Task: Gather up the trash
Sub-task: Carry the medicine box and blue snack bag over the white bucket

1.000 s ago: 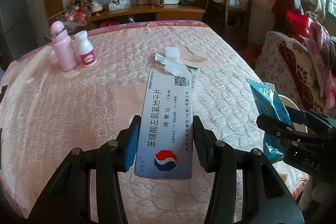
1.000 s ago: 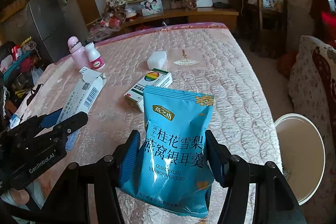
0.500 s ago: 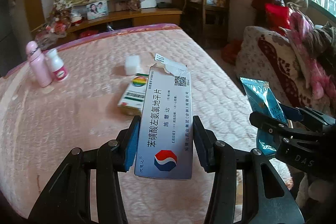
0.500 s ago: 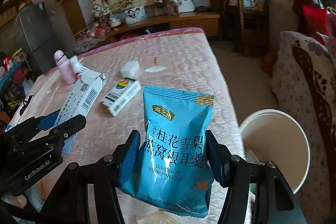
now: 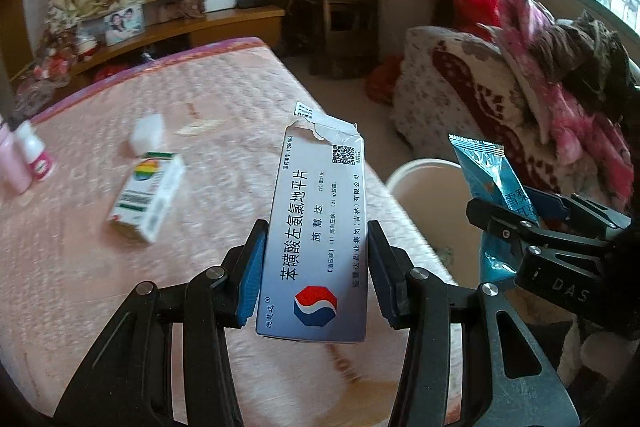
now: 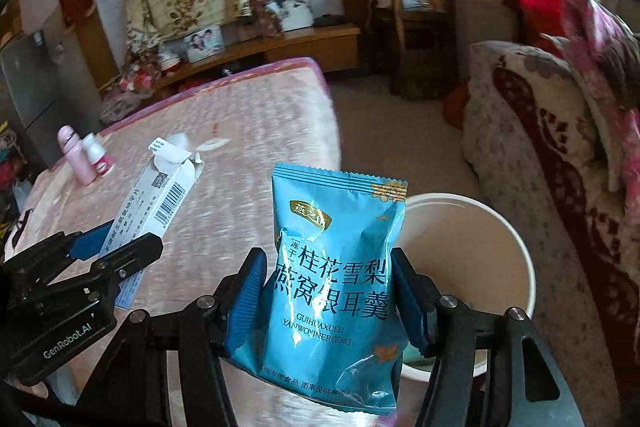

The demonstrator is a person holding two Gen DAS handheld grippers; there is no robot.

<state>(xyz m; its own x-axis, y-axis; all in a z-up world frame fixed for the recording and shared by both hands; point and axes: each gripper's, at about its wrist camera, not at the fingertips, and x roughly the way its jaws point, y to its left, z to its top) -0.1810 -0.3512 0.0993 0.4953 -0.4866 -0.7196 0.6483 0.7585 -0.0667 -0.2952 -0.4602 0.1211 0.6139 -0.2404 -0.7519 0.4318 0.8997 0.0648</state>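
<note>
left gripper (image 5: pixel 316 279): fingers clamp medicine box (image 5: pixel 320 227) | right gripper (image 6: pixel 328 303): fingers clamp blue pouch (image 6: pixel 336 267) | white bin (image 6: pixel 500 239) beside bed (image 5: pixel 100 267)

My pink quilted bed cover (image 5: pixel 224 99) carries a white box with rainbow stripes (image 5: pixel 149 195) lying flat, a small white block (image 5: pixel 147 131) farther off, and (far left) a pink bottle (image 6: pixel 75 157) touching a white, pink-labelled bottle (image 6: pixel 98 154).
</note>
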